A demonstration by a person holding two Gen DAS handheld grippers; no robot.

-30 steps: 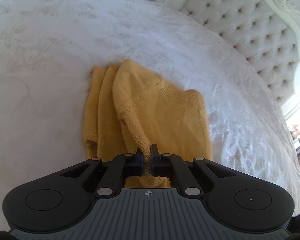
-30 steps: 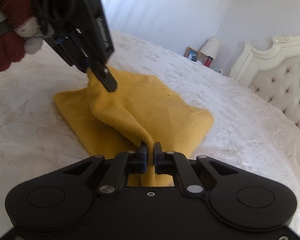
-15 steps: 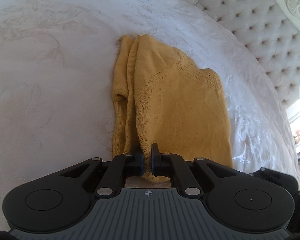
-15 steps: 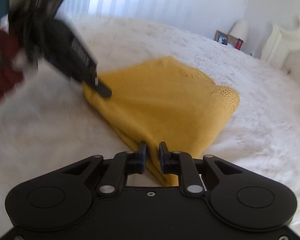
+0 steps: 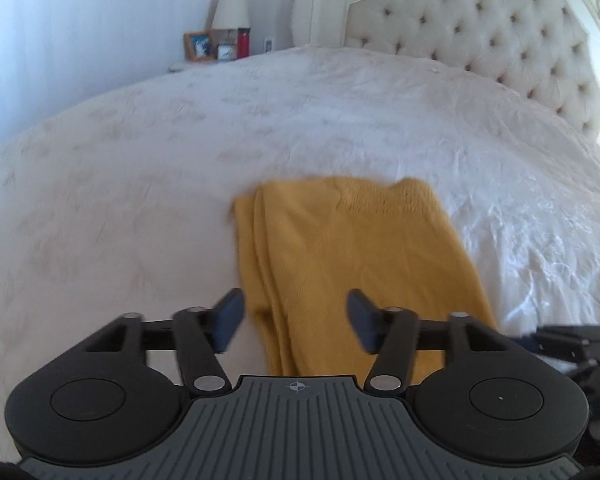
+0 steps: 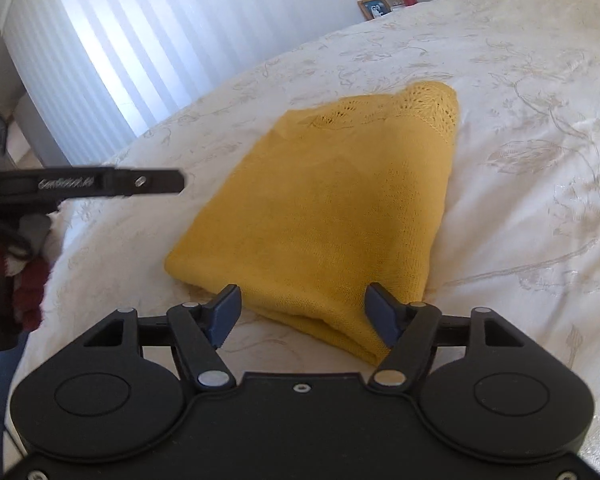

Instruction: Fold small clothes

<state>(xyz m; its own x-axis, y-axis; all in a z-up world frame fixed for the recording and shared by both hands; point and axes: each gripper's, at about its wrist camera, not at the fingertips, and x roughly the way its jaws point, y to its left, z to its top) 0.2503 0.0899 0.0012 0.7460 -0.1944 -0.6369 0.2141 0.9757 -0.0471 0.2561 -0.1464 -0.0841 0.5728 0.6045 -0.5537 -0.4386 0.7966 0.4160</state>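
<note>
A yellow knitted garment (image 5: 352,256) lies folded flat on the white bedspread (image 5: 140,184); it also shows in the right wrist view (image 6: 328,216), with a lacy knit edge at its far end. My left gripper (image 5: 296,322) is open and empty, its fingers apart over the garment's near edge. My right gripper (image 6: 304,316) is open and empty, its fingers apart just over the garment's near folded edge. The left gripper's finger shows in the right wrist view (image 6: 140,184), to the left of the garment. The right gripper shows at the right edge of the left wrist view (image 5: 568,344).
A tufted cream headboard (image 5: 480,28) stands at the far end of the bed. A nightstand with a lamp (image 5: 230,10), picture frame (image 5: 198,46) and red bottle (image 5: 243,42) is beyond the bed. White blinds (image 6: 120,48) line the wall.
Both grippers have opened and let go of the garment, which now lies folded flat on the bed. Both have drawn back from its near edge.
</note>
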